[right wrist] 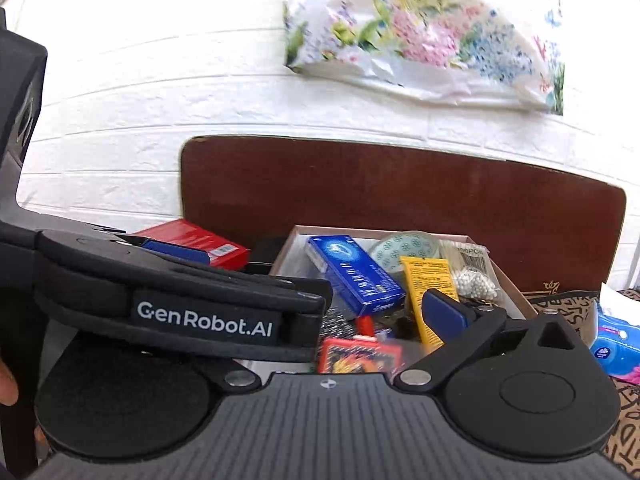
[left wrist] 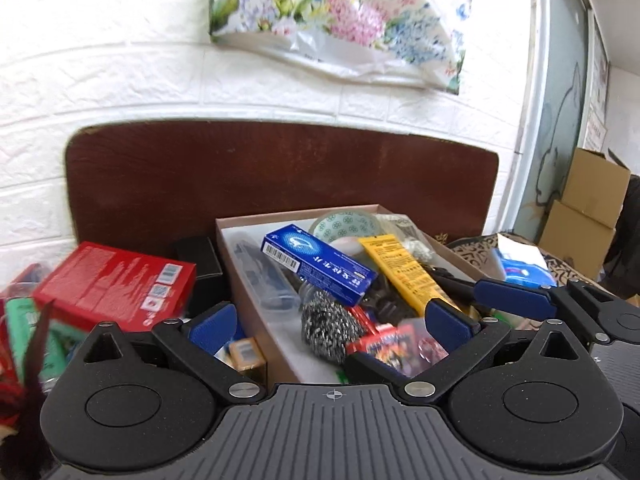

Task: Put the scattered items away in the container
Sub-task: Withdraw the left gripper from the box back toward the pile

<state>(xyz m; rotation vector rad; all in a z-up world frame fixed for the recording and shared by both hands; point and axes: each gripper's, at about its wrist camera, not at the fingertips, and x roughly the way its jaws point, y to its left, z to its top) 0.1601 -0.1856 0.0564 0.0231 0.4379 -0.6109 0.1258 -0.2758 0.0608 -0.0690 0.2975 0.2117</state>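
The cardboard container [left wrist: 256,312], a shallow tan box with white lining, sat against a dark wooden board [left wrist: 280,168], crammed with a glossy blue carton [left wrist: 320,264], a yellow tube [left wrist: 404,272] and a wiry steel scourer [left wrist: 328,330]. The left gripper [left wrist: 332,324] hung wide open over its near edge, empty. The right gripper [right wrist: 400,308] was likewise spread, beside it. A red box [left wrist: 116,284] lay left, outside the wall.
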